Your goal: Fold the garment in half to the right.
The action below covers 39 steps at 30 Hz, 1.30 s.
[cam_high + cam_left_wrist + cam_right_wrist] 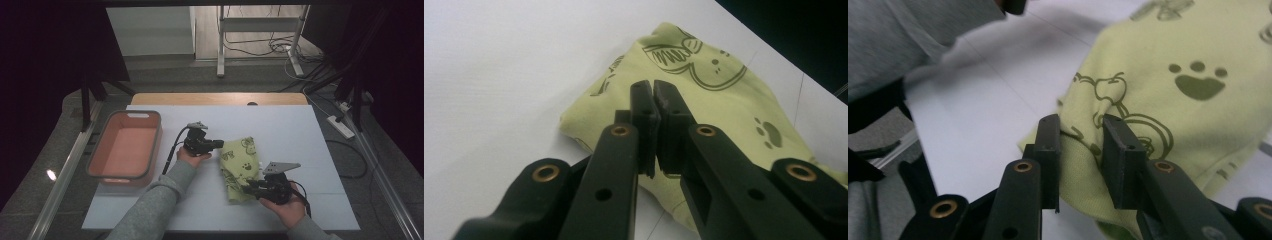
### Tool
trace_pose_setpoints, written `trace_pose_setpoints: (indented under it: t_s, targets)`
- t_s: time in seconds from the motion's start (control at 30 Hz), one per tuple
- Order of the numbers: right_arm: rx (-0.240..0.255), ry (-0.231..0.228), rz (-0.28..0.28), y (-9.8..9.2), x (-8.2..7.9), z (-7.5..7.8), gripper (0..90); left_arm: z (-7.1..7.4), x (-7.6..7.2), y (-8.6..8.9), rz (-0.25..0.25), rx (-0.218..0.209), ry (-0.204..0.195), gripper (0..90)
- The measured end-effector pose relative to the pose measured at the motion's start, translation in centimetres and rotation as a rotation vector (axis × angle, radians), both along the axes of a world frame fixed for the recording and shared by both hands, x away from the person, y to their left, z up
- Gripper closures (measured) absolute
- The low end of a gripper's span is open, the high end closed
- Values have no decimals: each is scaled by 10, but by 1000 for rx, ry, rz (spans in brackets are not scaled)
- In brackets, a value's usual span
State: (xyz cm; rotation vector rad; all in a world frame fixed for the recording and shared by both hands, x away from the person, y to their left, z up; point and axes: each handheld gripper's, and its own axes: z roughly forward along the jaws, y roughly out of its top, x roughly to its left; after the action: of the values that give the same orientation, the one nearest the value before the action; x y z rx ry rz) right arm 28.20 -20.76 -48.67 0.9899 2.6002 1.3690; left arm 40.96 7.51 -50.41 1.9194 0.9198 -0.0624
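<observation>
A: What is on the white table (pixel 150 210)?

B: A pale green cloth (pixel 240 167) printed with dark outline drawings and a paw mark lies folded and a little rumpled right of the middle. Left of it, well apart, stands a salmon-pink bin (pixel 125 150) with a grey rim, near the table's left edge.

A: Anything in the bin?

B: Its inside looks bare, just the pink floor and walls with a glare patch at the near end. The cloth sits wholly outside it, flat on the table.

A: Where is the left gripper (pixel 216 144)?

B: At the cloth's upper left edge, pointing right toward it. In the left gripper view its jaws stand pressed together, only a hairline between the pads, with the cloth (pixel 724 100) lying beyond and under the tips. I cannot tell whether a fold of the cloth is pinched there; the jaws read as closed with nothing plain between them.

A: And the right gripper (pixel 248 188)?

B: Held low at the cloth's near corner, pointing left. In the right gripper view its jaws stand narrowly parted on either side of a raised ridge of the cloth (pixel 1168 90) at that edge. The fabric lies between the pads, though a gap shows on the right side, so it does not look firmly clamped.

A: Whose sleeve is that?

B: The person's grey sleeve (pixel 155 205) runs up from the bottom edge to the left hand, between the bin and the cloth
</observation>
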Motion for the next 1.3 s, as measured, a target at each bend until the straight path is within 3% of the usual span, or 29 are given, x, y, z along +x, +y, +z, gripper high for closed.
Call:
trace_pose_setpoints:
  t_s: [0.2,0.43,0.57,0.7,0.87,0.97,1.13,1.3]
  targets:
    - [2,4,28,8,-4,-2,708,0,0,0,2,-3,2,864]
    - [-46,19,29,12,-3,-14,624,-1,0,-2,-2,-5,3,863]
    - [-25,-21,25,6,-4,-7,555,-2,0,-5,-6,-7,5,862]
    - [30,-69,-25,-7,0,6,551,-3,1,-8,-10,-6,3,863]
    - [21,-31,-58,-13,13,6,761,-6,4,-16,-15,6,9,870]
    - [-16,29,-49,-11,21,-2,875,-8,5,-21,-20,15,14,882]
    - [-111,72,-25,-8,22,-15,900,-14,9,-27,-23,32,27,889]
    - [-142,81,-4,-9,18,-20,900,-19,11,-27,-29,44,36,890]
